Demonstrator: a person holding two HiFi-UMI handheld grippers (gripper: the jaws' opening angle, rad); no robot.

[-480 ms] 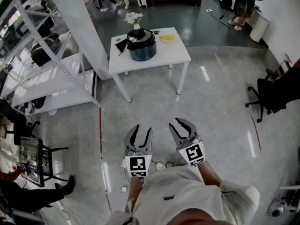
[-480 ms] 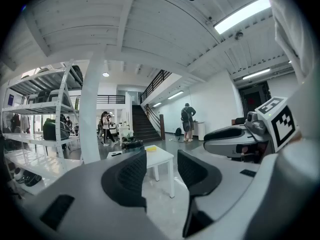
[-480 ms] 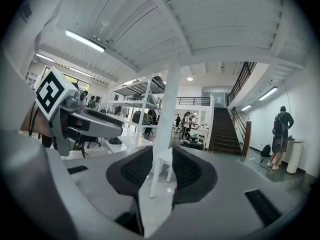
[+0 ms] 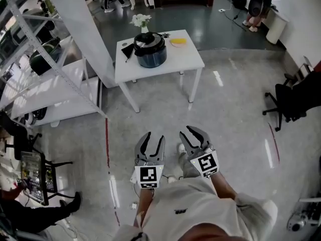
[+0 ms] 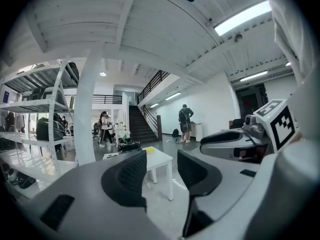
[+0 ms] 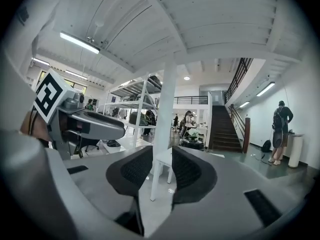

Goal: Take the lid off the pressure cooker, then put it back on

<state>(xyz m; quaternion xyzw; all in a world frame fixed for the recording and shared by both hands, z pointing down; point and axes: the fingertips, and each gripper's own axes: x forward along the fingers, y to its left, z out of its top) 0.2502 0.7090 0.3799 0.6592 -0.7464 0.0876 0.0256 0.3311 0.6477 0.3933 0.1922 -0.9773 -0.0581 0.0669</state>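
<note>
Across the grey polished floor, the dark, round pressure cooker [image 4: 150, 51] stands on the small white table [image 4: 188, 58], its black lid [image 4: 149, 39] still seated on top. What the pot holds cannot be seen. The person stands well back from the table, so by the look of it nothing of the job is done. The walk up, the lift and the replacing of the lid all remain.

The left gripper [image 4: 153, 138] is held low in front of the body, its jaws only a narrow gap apart with nothing between them. The right gripper [image 4: 193, 133] beside it is much the same, slightly parted and empty.

A yellow object [image 4: 178, 40] lies near the cooker, and a small vase of white flowers [image 4: 142, 20] stands at the table's far edge.
</note>
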